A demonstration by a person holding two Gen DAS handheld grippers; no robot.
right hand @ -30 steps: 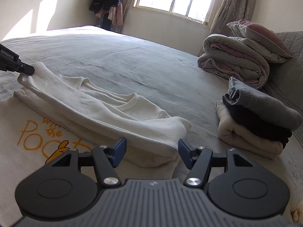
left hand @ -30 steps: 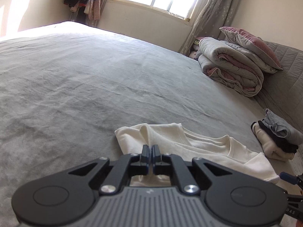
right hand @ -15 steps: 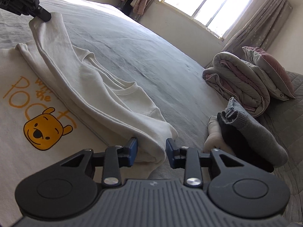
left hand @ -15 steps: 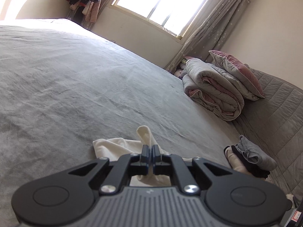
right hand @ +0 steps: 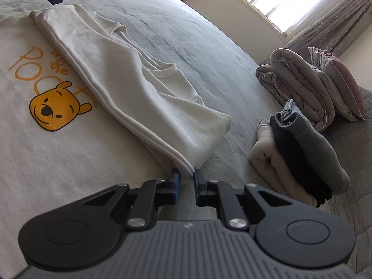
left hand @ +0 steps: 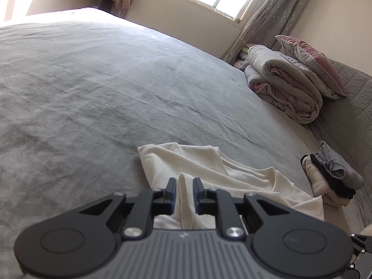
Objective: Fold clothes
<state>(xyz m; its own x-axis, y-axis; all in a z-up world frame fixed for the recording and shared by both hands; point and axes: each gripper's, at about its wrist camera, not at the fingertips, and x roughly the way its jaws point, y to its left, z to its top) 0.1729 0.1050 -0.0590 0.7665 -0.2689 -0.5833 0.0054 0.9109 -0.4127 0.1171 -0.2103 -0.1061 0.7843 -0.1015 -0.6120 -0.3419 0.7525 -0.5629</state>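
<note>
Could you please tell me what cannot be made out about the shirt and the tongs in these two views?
- Left wrist view: the cream T-shirt runs under the left tongs; its lower part is hidden.
- Right wrist view: the yellow lettering is partly covered by the folded-over side.
- Right wrist view: whether the right tongs pinch the fold's corner is unclear.
- The stack of folded clothes: garment types unreadable.

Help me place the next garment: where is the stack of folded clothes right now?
In the right wrist view, the stack of folded clothes sits on the bed right of the cream shirt, in front of the rolled quilt.
</note>
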